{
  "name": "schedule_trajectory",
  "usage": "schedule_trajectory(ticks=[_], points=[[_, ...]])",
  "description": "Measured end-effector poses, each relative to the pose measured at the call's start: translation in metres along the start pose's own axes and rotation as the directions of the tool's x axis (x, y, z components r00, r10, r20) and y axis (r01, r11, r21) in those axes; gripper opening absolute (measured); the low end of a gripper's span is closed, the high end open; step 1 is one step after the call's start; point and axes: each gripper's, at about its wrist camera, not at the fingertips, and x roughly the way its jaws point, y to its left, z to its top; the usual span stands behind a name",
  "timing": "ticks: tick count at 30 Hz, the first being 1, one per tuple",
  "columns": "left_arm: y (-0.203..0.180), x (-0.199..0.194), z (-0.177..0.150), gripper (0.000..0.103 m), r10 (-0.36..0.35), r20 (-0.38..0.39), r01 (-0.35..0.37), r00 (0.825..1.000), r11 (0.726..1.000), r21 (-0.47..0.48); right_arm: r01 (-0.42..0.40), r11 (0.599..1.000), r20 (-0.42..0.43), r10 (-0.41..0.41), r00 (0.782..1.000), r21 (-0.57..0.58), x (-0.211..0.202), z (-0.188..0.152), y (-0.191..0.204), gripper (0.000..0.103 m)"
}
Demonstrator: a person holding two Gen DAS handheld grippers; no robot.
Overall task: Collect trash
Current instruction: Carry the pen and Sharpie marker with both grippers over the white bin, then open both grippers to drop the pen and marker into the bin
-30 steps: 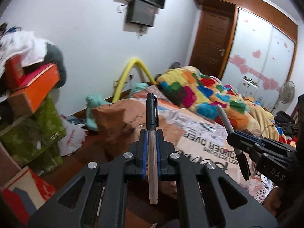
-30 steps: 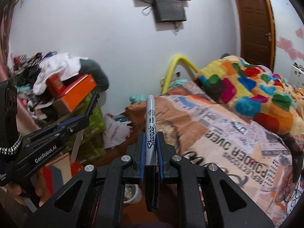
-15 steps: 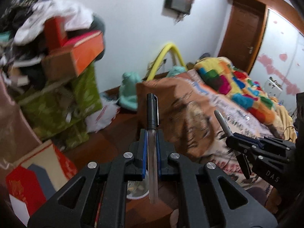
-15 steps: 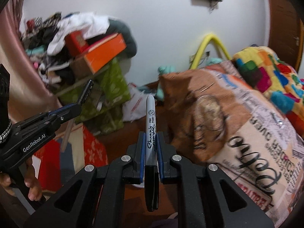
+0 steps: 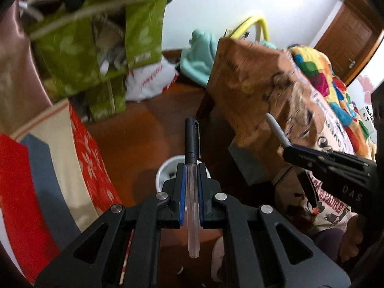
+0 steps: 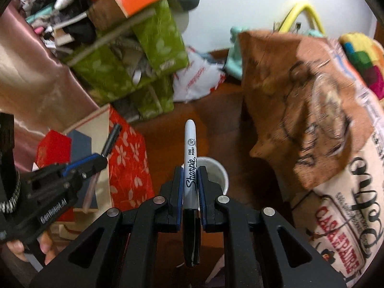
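My left gripper (image 5: 191, 168) is shut on a clear-barrelled pen with a black cap (image 5: 192, 141), which points forward and down. My right gripper (image 6: 190, 170) is shut on a grey Sharpie marker (image 6: 190, 144), its black cap hanging back below the jaws. A small white bin (image 6: 217, 171) stands on the brown floor just beyond both pens' tips; in the left wrist view the white bin (image 5: 165, 170) shows behind the fingers. The right gripper (image 5: 288, 147) shows at the right of the left wrist view, the left gripper (image 6: 102, 159) at the left of the right wrist view.
A bed with a brown printed blanket (image 6: 312, 100) fills the right side. Green boxes (image 6: 134, 55) with an orange box on top are stacked at the back left. A red flowered bag (image 6: 129, 168) stands left of the bin. A white plastic bag (image 6: 194, 79) lies by the wall.
Both grippers have tipped downward and sunk, from facing the wall and bed to facing the floor. The white bin has come into view under the pens. Both grips stay shut.
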Motion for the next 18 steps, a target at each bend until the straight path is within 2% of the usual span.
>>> schedule_trajectory(ticks=[3,10,13,18], points=[[0.001,0.015,-0.002,0.007,0.004,-0.034,-0.005,0.999,1.000,-0.005,-0.030,1.000,-0.046,0.030,0.998,0.010,0.021,0.006,0.003,0.011],[0.002,0.039,0.000,0.007,0.004,-0.086,-0.005,0.996,1.000,-0.014,-0.027,1.000,-0.105,0.028,0.994,0.013,0.048,0.021,0.003,0.012],[0.001,0.047,0.003,0.007,0.001,-0.100,-0.002,0.995,1.000,-0.017,-0.043,0.997,-0.167,0.052,0.985,0.057,0.060,0.027,-0.005,0.021],[-0.006,0.057,0.007,0.007,-0.011,-0.125,0.010,0.992,1.000,-0.007,-0.006,0.999,-0.146,0.013,0.989,0.048,0.050,0.026,-0.011,0.021]])
